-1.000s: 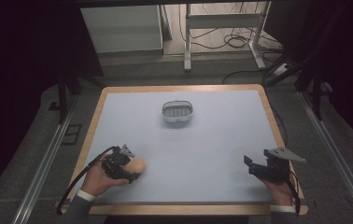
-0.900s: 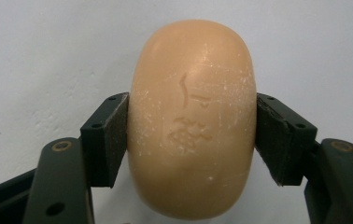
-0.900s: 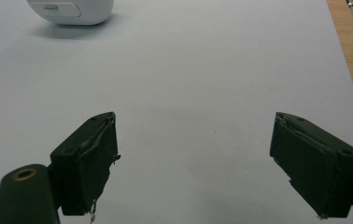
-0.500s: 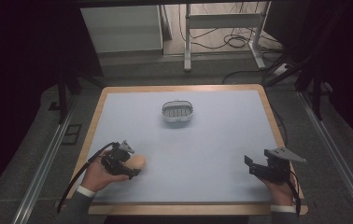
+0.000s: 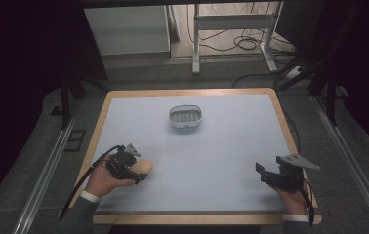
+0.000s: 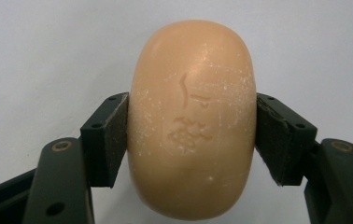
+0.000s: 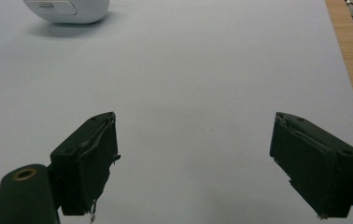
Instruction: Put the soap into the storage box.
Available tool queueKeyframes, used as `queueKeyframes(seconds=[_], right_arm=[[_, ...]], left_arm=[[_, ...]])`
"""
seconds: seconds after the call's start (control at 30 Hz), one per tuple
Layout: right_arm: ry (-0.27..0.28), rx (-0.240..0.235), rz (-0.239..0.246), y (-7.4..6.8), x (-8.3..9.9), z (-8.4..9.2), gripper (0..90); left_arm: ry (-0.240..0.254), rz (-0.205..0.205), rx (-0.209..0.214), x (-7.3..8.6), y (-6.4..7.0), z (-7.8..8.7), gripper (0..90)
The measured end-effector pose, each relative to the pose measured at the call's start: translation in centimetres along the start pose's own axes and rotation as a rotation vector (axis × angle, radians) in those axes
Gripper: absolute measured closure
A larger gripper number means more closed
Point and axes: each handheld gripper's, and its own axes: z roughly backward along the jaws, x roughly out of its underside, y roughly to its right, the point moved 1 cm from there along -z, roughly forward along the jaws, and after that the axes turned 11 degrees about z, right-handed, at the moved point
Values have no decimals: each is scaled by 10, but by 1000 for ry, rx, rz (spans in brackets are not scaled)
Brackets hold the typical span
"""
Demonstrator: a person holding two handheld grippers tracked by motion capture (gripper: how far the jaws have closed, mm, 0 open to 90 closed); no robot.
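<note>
A peach-coloured oval bar of soap [image 6: 191,119] sits between the jaws of my left gripper [image 6: 191,140], whose pads press on both its sides. In the high view this gripper [image 5: 136,170] is at the table's front left, with the soap [image 5: 143,167] low over the surface. A white soap dish [image 5: 186,117] with a ribbed inside stands at the middle back of the table, far from both grippers. My right gripper [image 5: 265,176] rests at the front right, open, with nothing between its jaws; its own view [image 7: 193,163] shows bare table between them.
The table [image 5: 231,146] has a pale blue top with a wooden rim. The dish's white wall [image 7: 67,9] shows at the top left of the right gripper view. Beyond the table are a white cabinet [image 5: 126,29], a metal frame [image 5: 231,29] and floor cables.
My left gripper with the soap has shifted slightly left and turned a little. The right gripper has stayed where it was.
</note>
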Motion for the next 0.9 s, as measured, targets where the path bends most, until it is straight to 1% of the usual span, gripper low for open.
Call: queueKeyframes(seconds=[0.43, 0.5, 0.53, 0.6, 0.77, 0.9], right_arm=[[-5, 3, -2, 1, 1, -1, 149], [-5, 3, -2, 1, 1, -1, 149], [-7, 1, -1, 1, 2, -1, 149], [-5, 4, -3, 1, 2, -1, 149], [-3, 1, -11, 1, 2, -1, 149], [-6, -3, -6, 1, 2, -2, 149]], left_arm=[[4, 0, 0, -8, -3, -2, 326], [2, 0, 1, -10, -3, -2, 326], [4, 7, 10, -11, -5, -2, 326], [6, 7, 3, -13, -6, -2, 326], [7, 8, 6, -16, -7, -3, 326], [7, 8, 2, -20, -8, -3, 326]])
